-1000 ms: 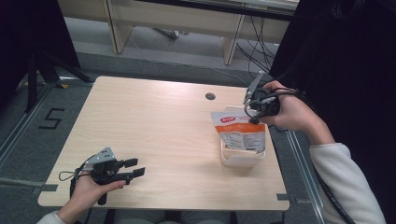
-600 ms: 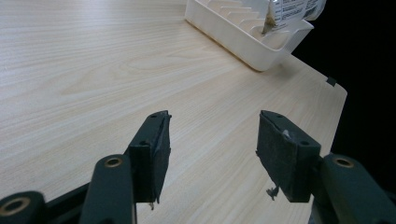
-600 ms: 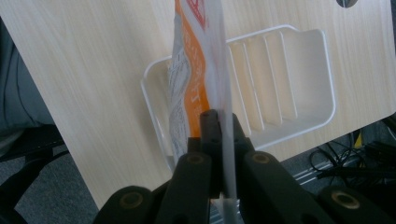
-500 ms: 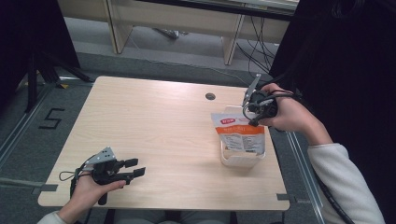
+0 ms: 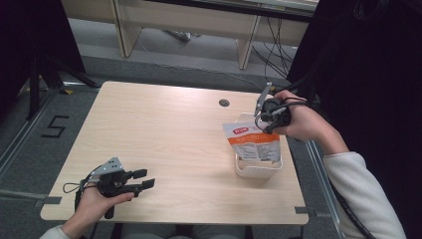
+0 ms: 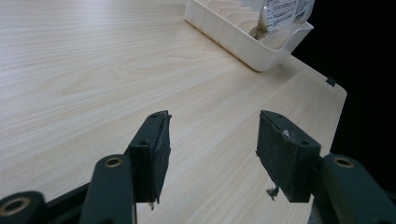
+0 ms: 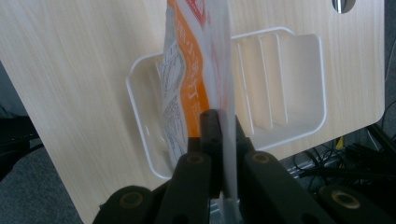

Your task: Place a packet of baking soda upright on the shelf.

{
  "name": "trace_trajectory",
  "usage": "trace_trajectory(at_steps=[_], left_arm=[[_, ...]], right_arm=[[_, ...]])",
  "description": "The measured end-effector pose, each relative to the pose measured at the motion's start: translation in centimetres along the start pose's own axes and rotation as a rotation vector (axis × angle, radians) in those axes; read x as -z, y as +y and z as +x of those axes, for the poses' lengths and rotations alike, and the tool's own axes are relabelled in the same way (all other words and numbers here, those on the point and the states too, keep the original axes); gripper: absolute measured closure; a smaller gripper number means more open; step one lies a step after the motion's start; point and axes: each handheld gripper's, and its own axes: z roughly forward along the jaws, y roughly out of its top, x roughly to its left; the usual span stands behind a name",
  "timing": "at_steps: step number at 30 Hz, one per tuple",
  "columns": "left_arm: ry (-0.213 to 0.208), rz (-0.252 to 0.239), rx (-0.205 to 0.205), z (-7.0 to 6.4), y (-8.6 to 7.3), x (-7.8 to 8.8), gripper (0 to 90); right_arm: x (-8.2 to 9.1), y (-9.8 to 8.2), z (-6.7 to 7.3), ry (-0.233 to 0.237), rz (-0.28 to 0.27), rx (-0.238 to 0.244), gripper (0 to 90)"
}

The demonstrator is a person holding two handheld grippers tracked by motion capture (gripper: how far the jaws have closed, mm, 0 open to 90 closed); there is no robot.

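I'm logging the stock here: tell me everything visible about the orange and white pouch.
The pouch is a flat, glossy plastic packet, white with an orange band and small print. It stands upright, its lower end inside the white ribbed tray at the table's right side. The right tongs pinch its top edge.

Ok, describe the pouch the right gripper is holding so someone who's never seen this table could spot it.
On the light wooden table, look to the right side for the white ribbed tray. Standing in it is the pouch, pinched at its top edge by the right gripper; it is the white packet with the orange band.
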Motion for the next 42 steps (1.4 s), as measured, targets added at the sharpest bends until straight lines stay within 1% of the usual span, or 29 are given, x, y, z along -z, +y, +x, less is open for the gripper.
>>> trace_trajectory(at_steps=[3,4,5,7,8,9,10,11,18,20,21,23,24,25,26,27,28,29,30,31,32,33,35,36,37,38,39,40,42], left_arm=[[-0.001,0.001,-0.001,0.0,0.0,0.0,43.6],[-0.008,0.001,-0.015,0.1,0.0,0.0,43.6],[-0.008,0.001,-0.017,0.1,0.0,0.0,43.7],[0.0,0.001,-0.002,0.0,0.0,0.0,43.7],[0.0,-0.001,-0.001,0.0,0.0,0.0,43.7],[0.0,-0.001,0.001,0.0,0.0,0.0,43.7],[0.0,-0.001,0.002,0.0,0.0,0.0,43.7],[0.0,0.0,0.001,0.0,0.0,0.0,43.7],[0.0,0.001,0.0,0.0,0.0,0.0,43.8],[-0.002,0.002,-0.004,0.0,0.0,0.0,43.8],[-0.002,0.002,-0.004,0.0,0.0,0.0,43.8],[0.0,0.001,0.0,0.0,0.0,0.0,43.8],[0.0,0.001,0.0,0.0,0.0,0.0,43.8],[0.0,0.001,0.001,0.0,0.0,0.0,43.8],[0.0,0.001,0.001,0.0,0.0,0.0,43.8],[0.003,0.001,0.003,0.0,0.0,0.0,43.9],[-0.002,0.001,-0.005,0.0,0.0,0.0,43.9],[-0.005,0.001,-0.01,0.1,0.0,0.0,43.9],[0.001,0.001,0.001,0.0,0.0,0.0,43.9],[0.0,0.001,0.0,0.0,0.0,0.0,43.9],[0.0,0.001,0.0,0.0,0.0,0.0,43.9],[0.001,0.0,0.0,0.0,0.0,0.0,43.9],[0.001,0.001,-0.001,0.0,0.0,0.0,43.9],[0.0,0.002,-0.003,0.0,0.0,0.0,43.9],[-0.001,0.003,-0.005,0.0,0.0,0.0,44.0],[-0.002,0.003,-0.006,0.0,0.0,0.0,44.0],[-0.001,0.003,-0.006,0.0,0.0,0.0,44.0],[-0.001,0.003,-0.005,0.0,0.0,0.0,44.0],[0.002,0.004,-0.001,0.0,0.0,0.0,44.0]], right_arm=[[0.0,0.1,0.1,-0.002,0.009,-0.007,90.0],[0.0,0.1,0.1,-0.011,0.011,0.001,90.0],[0.0,0.2,0.1,-0.017,0.009,0.008,90.0],[-0.1,0.2,0.0,-0.013,0.011,0.007,90.0],[0.0,0.2,0.2,-0.021,0.016,-0.015,90.0],[-0.1,0.2,0.2,-0.021,0.011,0.0,90.0],[-0.2,0.3,0.1,-0.007,0.009,0.003,90.0],[-0.3,0.3,0.0,-0.012,0.005,0.021,90.0],[-0.3,0.3,0.1,-0.015,0.013,0.012,90.0],[-0.5,0.3,0.1,-0.014,0.012,0.017,90.0],[-0.7,0.3,0.1,-0.013,0.008,0.03,90.0],[-1.0,0.3,0.2,-0.006,0.023,0.024,90.0],[-1.2,0.3,0.1,0.002,0.017,0.028,90.0],[-1.4,0.3,0.1,-0.004,0.017,0.038,90.0],[-1.5,0.3,0.1,0.008,0.025,0.024,90.0],[-1.7,0.3,0.1,0.002,0.024,0.032,90.0],[-1.8,0.3,0.1,0.01,0.03,0.021,90.0],[-1.9,0.2,0.1,0.007,0.027,0.027,90.0],[-1.9,0.2,0.0,0.002,0.02,0.035,90.0],[-1.9,0.1,0.1,0.014,0.018,0.017,90.0],[-1.8,0.1,0.2,0.002,0.024,0.003,90.0],[-1.9,0.0,0.1,0.01,0.019,0.018,90.0],[-2.1,-0.2,0.0,0.008,0.02,0.024,90.0],[-2.0,-0.3,0.2,0.015,0.028,0.001,90.0],[-2.2,-0.4,0.0,0.012,0.013,0.018,90.0],[-2.2,-0.4,0.1,0.011,0.019,0.005,90.0],[-2.4,-0.6,0.0,0.005,0.012,0.026,90.0],[-2.4,-0.6,0.1,0.005,0.019,-0.001,90.0],[-2.7,-0.7,0.1,0.013,0.018,0.003,90.0]])
